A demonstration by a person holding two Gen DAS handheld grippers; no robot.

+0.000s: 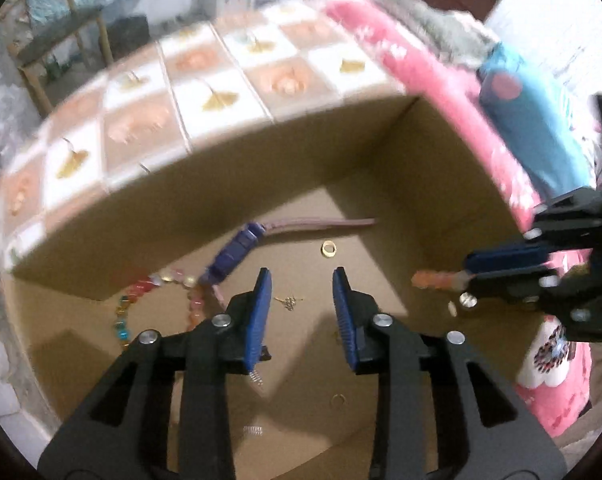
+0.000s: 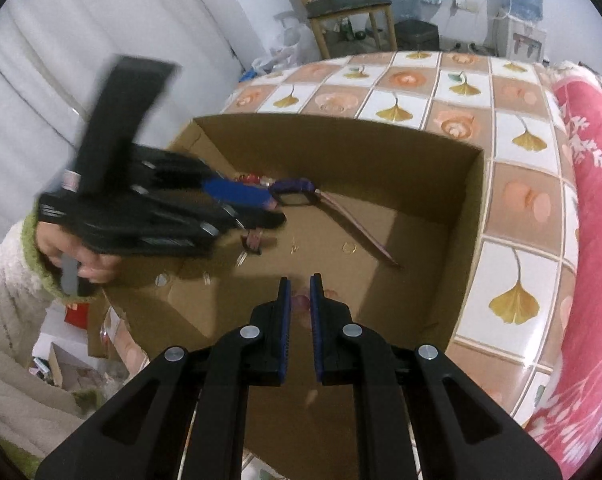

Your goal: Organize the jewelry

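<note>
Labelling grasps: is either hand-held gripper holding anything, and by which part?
Right hand-held gripper pinches the orange bead strand at one end. Left hand-held gripper is open, holding nothing.

Both views were fisheye cameras riding on handheld grippers, each looking forward along its own two fingers and steeply down into the open cardboard box (image 1: 381,152). The left wrist camera sat close above the box's near side, facing its far wall and the tiled tabletop (image 1: 221,80) beyond. The right wrist camera hung close over the box (image 2: 465,240) from the opposite flank. Both views shared the box floor, its gold ring (image 1: 328,249) (image 2: 348,247) and the purple-cased watch (image 1: 237,248) (image 2: 295,192).
</note>
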